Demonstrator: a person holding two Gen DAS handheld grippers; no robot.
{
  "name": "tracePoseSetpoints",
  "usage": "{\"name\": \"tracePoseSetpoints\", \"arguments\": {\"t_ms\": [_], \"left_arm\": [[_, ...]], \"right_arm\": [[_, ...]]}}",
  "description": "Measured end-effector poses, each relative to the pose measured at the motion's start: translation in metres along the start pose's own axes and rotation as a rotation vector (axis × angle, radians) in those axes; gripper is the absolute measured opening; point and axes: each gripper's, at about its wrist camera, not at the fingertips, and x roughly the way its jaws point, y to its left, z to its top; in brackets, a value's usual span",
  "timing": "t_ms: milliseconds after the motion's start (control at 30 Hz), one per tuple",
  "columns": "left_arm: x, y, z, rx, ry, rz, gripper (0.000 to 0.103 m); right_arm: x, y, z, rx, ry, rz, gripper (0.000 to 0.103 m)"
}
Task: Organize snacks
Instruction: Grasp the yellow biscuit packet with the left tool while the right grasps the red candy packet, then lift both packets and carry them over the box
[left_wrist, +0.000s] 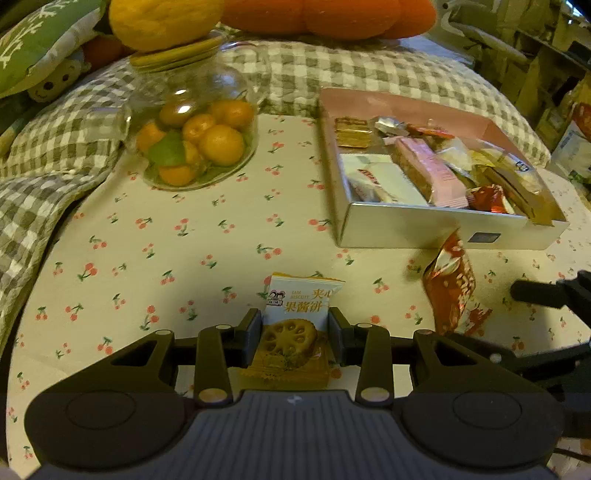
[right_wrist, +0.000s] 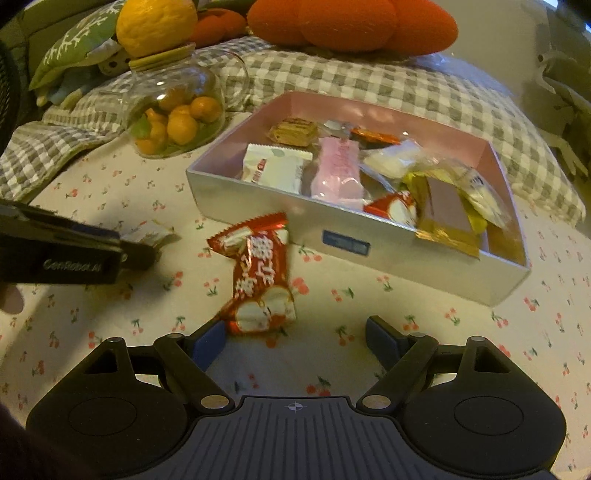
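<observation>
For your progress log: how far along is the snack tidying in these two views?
Done: many wrapped snacks already lie in the box. In hand: the left gripper is shut on the biscuit packet, which is not yet in the box. Left: the red snack packet lies on the tablecloth, and the right gripper is open beside it.

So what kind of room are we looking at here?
Probably a bedroom at home: a checked quilt and plush cushions sit behind a cherry-print cloth holding a snack box.
</observation>
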Motion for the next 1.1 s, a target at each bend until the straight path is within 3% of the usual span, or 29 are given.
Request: {"name": "tracePoseSetpoints", "arguments": {"t_ms": [333,667,833,900,967,1100], "left_arm": [[-0.004,0.006,-0.002,-0.021,0.019,0.014,0.035],[-0.005,0.005,-0.003,-0.032,0.028,0.015,0.035],[-0.006,0.005,-0.004,-0.035,0.029,0.011,0.035],[-0.006,0.005,-0.004,-0.036,0.03,0.011,0.035],[-0.005,0.005,-0.004,-0.038,0.03,0.01,0.035],[-0.007,0.006,-0.004,-0.044,0.034,0.009,0.035]], "right_arm": [[0.01,0.004,0.011,0.04,-0.043,0.021,0.083],[0.01,0.001,0.015,0.099,-0.063,0.079,0.074],[0.011,0.0,0.015,0.131,-0.063,0.071,0.061],[0.01,0.0,0.015,0.144,-0.064,0.064,0.047],[0.008,-0.001,0.014,0.152,-0.068,0.054,0.04],[0.004,0.001,0.015,0.154,-0.06,0.045,0.038]]}}
